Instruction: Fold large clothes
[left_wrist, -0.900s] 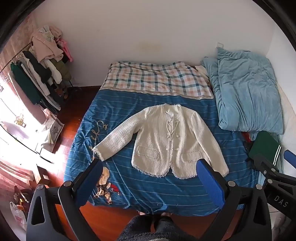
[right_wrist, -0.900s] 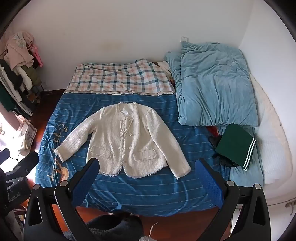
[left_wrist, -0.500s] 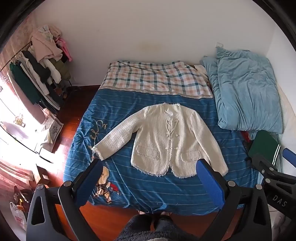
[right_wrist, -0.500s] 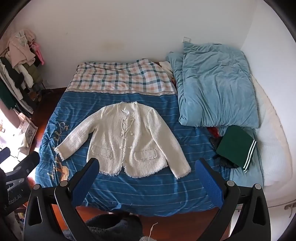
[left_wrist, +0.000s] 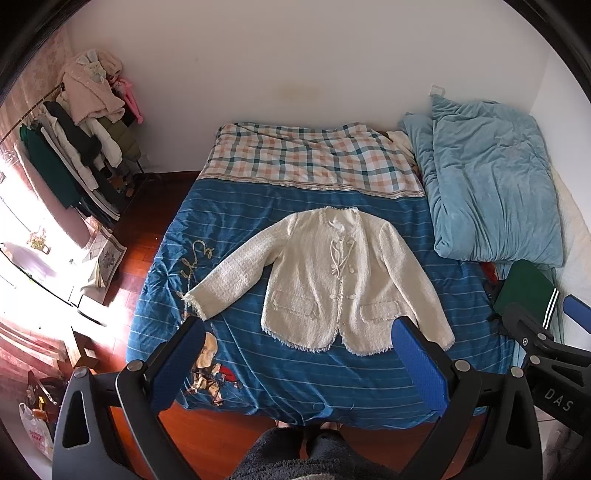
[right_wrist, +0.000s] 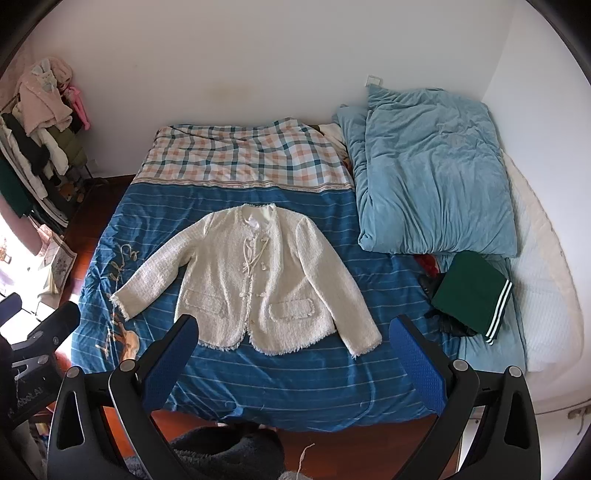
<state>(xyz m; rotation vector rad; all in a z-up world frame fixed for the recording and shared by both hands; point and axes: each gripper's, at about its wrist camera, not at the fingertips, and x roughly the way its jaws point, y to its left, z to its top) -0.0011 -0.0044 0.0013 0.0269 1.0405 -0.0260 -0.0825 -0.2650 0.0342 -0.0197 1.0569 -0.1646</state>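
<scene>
Cream jacket (left_wrist: 343, 280) spread flat on the bed (left_wrist: 258, 373).
Left gripper (left_wrist: 299, 354) and right gripper (right_wrist: 293, 356) are held wide open, empty; a blue duvet (right_wrist: 428, 177) and folded green garment (right_wrist: 469, 291) are seen alongside.

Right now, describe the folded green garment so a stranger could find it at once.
On the blue striped bedspread, look to the right side, just below the rumpled light-blue quilt. The dark green folded garment lies there, alone in having white stripes along one edge.

Jacket (right_wrist: 258, 284) spread flat mid-bed (right_wrist: 295, 387), quilt (right_wrist: 432, 177) right of it, clothes rack (left_wrist: 74, 147) far left
</scene>
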